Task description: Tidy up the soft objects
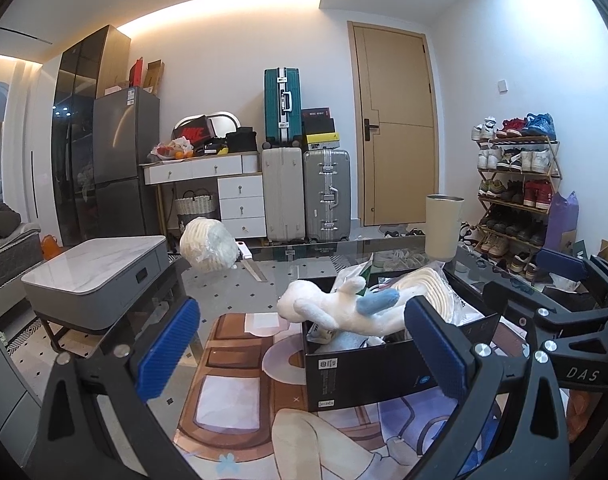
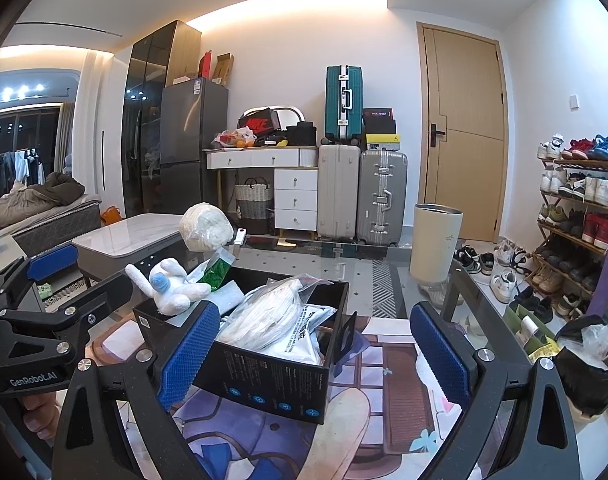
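A black cardboard box (image 1: 368,372) stands on the glass table and also shows in the right wrist view (image 2: 271,380). A white plush toy with a blue patch (image 1: 332,308) lies over the box's left rim; it also shows in the right wrist view (image 2: 171,284). Bagged white soft items (image 2: 275,316) fill the box. A white bagged bundle (image 1: 209,244) lies farther back on the table. My left gripper (image 1: 299,348) is open and empty in front of the box. My right gripper (image 2: 316,352) is open and empty, its jaws either side of the box.
A cream tumbler (image 2: 436,240) stands at the table's far right. A grey side table (image 1: 99,280) stands to the left. Suitcases (image 1: 308,192), a white dresser and a door stand behind. A shoe rack (image 2: 576,216) and bags (image 2: 584,364) stand at the right.
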Tool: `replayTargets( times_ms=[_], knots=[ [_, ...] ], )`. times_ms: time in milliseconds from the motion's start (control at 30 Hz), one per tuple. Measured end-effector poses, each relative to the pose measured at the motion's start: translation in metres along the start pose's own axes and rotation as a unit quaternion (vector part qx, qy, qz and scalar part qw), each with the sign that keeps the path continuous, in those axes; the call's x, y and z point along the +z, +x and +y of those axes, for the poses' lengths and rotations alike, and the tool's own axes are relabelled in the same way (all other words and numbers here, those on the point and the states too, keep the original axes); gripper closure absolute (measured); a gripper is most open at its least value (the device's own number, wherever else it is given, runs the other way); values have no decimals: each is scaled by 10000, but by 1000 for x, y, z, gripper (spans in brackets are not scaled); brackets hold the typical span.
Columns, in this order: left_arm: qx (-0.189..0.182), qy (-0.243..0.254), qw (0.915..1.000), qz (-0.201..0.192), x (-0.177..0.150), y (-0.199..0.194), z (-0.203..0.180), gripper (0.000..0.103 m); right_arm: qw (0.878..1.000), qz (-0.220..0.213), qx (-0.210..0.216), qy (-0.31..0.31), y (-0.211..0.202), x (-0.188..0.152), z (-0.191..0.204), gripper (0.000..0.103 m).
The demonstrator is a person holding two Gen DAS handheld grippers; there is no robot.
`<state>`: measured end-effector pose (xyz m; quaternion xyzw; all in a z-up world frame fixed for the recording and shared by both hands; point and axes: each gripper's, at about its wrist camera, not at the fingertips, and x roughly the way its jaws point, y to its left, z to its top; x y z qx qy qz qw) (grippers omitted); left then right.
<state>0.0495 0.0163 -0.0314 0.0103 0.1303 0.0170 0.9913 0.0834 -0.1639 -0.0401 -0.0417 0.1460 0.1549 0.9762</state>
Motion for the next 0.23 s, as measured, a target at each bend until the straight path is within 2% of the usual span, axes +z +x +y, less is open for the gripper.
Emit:
replayTargets(
  times_ms=[233],
  knots=[
    [19, 32, 10000, 1, 0, 1, -1, 0, 10000, 1, -3, -6, 0, 0, 0, 5]
  ],
)
